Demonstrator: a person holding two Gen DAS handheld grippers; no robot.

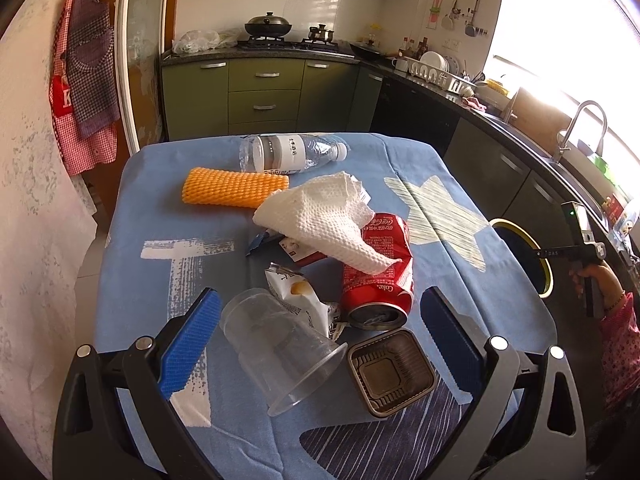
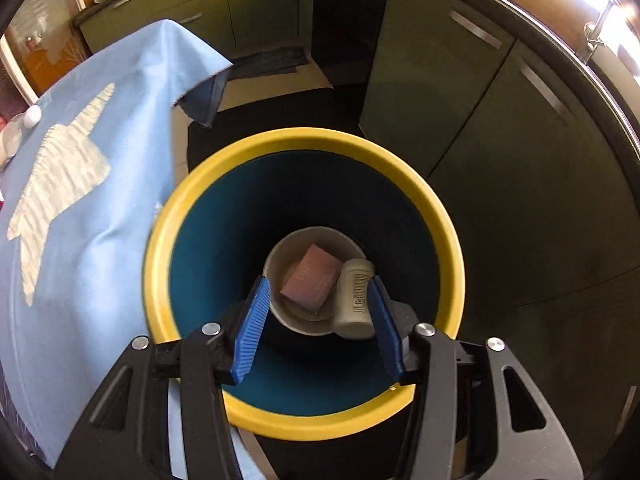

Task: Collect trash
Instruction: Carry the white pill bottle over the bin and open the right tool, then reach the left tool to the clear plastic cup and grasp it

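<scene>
Trash lies on the blue tablecloth: a clear plastic cup on its side, a brown plastic tray, a crushed red cola can, a snack wrapper, a white paper towel, an orange foam sleeve and a clear bottle. My left gripper hovers open above the cup, wrapper and can. My right gripper points down into the yellow-rimmed bin, open. Between its fingers I see a grey bowl, a brown box and a white bottle; no pad presses on them.
The bin stands on the floor off the table's right edge, where a hand holds the right gripper. Green cabinets and a counter with a sink tap run close behind. A wall with hanging aprons is at left.
</scene>
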